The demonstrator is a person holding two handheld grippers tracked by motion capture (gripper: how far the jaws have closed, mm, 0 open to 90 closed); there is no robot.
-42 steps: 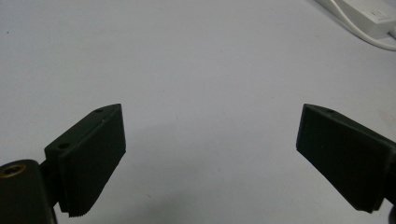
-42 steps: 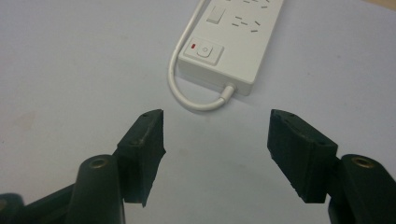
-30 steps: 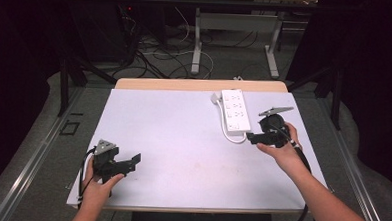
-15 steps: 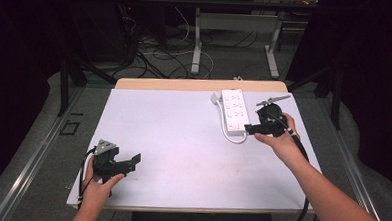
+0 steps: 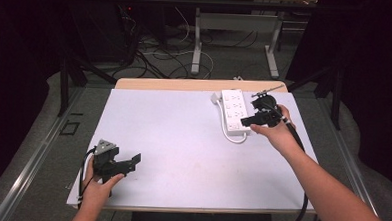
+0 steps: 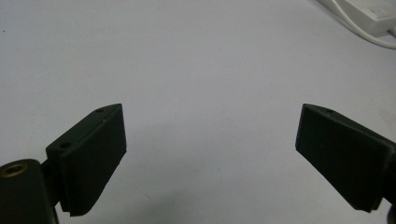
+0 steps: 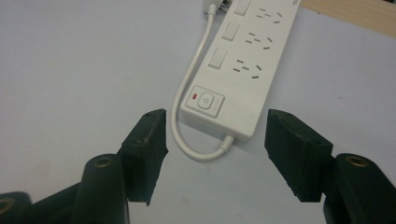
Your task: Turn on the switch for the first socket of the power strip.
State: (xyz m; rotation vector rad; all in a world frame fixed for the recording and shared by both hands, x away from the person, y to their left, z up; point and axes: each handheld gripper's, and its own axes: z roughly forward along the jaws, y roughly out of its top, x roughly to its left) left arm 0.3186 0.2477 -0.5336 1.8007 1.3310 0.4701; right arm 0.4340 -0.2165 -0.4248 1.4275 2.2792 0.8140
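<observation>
Approaching the white plastic power strip (image 7: 243, 70) with the right gripper (image 7: 212, 149), fingers (image 7: 148, 140) spread wide on either side of its near end, above the corner where the round master switch with a red indicator (image 7: 204, 100) sits and the white cord (image 7: 187, 135) loops out and back along the side. Nothing gripped so far: no pad touching the strip, so judged an early stage, with the closing, the grasp or press, and any move of the strip all left to do. Lying flat at the far right of the pale lilac worktop (image 5: 182, 140) in the high view, the strip (image 5: 234, 109) close to the wooden back edge, the right gripper (image 5: 251, 120) hovering at its near end. Resting well apart at the near left corner, the left gripper (image 5: 126, 165), its fingers (image 6: 91, 156) likewise spread over bare surface and holding nothing. Hard to judge how high the right fingers hang above the strip, or whether aimed at the switch, the cord or the body. Cut off at the top of the right gripper view, the strip's far end, and the plug end of the cord past the frame; in the left gripper view merely a corner of the strip (image 6: 369, 11) and a bit of cord at the upper right.
</observation>
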